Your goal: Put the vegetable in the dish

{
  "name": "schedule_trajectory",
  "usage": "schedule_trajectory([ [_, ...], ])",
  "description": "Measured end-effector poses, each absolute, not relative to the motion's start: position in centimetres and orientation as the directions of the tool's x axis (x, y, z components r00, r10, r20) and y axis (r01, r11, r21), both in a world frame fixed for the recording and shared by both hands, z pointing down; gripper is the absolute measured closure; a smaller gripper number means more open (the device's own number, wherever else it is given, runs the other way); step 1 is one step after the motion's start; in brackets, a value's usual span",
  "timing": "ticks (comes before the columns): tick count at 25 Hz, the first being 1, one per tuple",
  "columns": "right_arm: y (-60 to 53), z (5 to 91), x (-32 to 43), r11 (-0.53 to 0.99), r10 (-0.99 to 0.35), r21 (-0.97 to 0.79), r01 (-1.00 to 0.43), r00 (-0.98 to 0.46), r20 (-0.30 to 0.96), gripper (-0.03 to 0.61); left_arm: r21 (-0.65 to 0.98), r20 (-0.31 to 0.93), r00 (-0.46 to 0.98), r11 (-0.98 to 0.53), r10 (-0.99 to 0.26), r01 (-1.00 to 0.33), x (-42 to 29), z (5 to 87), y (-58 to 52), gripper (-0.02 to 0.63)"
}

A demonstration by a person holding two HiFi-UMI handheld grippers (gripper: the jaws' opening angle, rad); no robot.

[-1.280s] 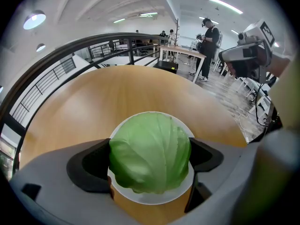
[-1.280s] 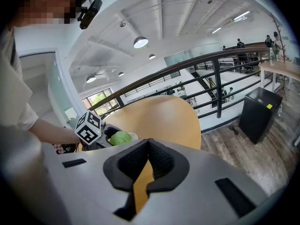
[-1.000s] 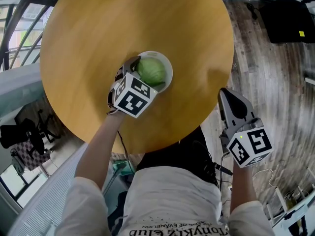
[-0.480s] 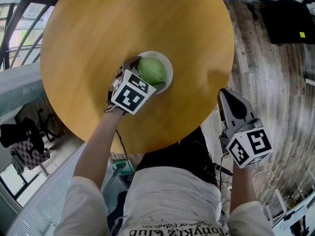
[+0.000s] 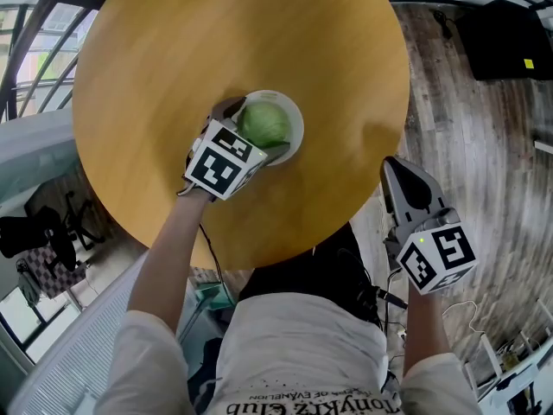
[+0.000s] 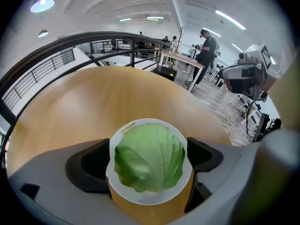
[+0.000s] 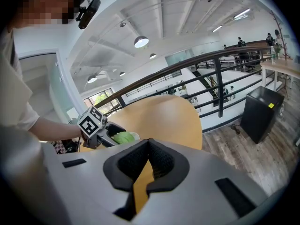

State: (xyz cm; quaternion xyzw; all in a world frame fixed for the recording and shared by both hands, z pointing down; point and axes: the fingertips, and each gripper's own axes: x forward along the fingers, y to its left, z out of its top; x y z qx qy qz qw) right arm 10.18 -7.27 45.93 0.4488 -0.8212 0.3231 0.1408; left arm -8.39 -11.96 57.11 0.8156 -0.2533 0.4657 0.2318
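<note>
Cabbage sits in the dish straight ahead, centred between the left claw's open, empty jaws, while the right claw, closed on nothing, hangs well apart.

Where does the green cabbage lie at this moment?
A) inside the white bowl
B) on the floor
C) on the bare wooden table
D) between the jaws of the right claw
A: the cabbage rests in the white bowl, whose rim shows all around it.
</note>
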Motion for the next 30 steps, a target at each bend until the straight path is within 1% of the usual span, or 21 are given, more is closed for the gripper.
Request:
schedule_trajectory([
  [4, -7.1, 44.9, 10.0, 0.409, -0.646, -0.391, -0.824, -0.565, 0.514, 0.563, 0.14, 0.857, 0.457, -0.747, -0.237, -0.65, -8.5, 55.1, -12.2, 0.115],
  [13, -6.4, 40.4, 9.2, 0.477, -0.652, -0.341, -0.81, -0.586, 0.481, 0.562, 0.095, 0.769, 0.506, -0.713, -0.39, -0.694, -9.3, 47.7, -9.6, 0.123],
  [14, -6.0, 39.8, 9.0, 0.488, -0.651, -0.337, -0.805, -0.593, 0.474, 0.563, 0.092, 0.755, 0.512, -0.706, -0.411, -0.702, -9.4, 46.6, -8.9, 0.142],
  [16, -5.2, 38.5, 8.6, 0.508, -0.649, -0.326, -0.798, -0.603, 0.464, 0.563, 0.099, 0.717, 0.526, -0.681, -0.456, -0.725, -9.6, 44.0, -7.4, 0.232],
  [18, -4.8, 37.1, 8.3, 0.527, -0.65, -0.31, -0.791, -0.61, 0.453, 0.563, 0.109, 0.67, 0.538, -0.648, -0.512, -0.753, -9.8, 41.3, -6.5, 0.306],
  [20, -4.3, 35.9, 7.9, 0.542, -0.652, -0.297, -0.786, -0.616, 0.441, 0.563, 0.107, 0.623, 0.538, -0.619, -0.569, -0.778, -10.1, 38.8, -5.5, 0.358],
  [21, -3.9, 35.3, 7.7, 0.546, -0.653, -0.291, -0.785, -0.617, 0.44, 0.562, 0.099, 0.601, 0.534, -0.608, -0.595, -0.788, -10.2, 37.6, -4.9, 0.399],
  [22, -3.5, 34.8, 7.4, 0.551, -0.652, -0.284, -0.785, -0.617, 0.44, 0.563, 0.087, 0.581, 0.529, -0.6, -0.618, -0.795, -10.3, 36.5, -4.1, 0.456],
  [23, -3.0, 34.3, 7.1, 0.558, -0.651, -0.276, -0.783, -0.619, 0.439, 0.563, 0.076, 0.565, 0.525, -0.593, -0.637, -0.802, -10.4, 35.5, -3.3, 0.494],
  [25, -2.2, 33.2, 6.4, 0.572, -0.65, -0.266, -0.776, -0.626, 0.431, 0.563, 0.082, 0.538, 0.523, -0.576, -0.662, -0.813, -10.4, 33.9, -1.8, 0.534],
  [30, -0.3, 31.6, 5.3, 0.593, -0.651, -0.25, -0.765, -0.638, 0.411, 0.563, 0.156, 0.502, 0.533, -0.535, -0.681, -0.83, -9.8, 32.1, 2.3, 0.581],
])
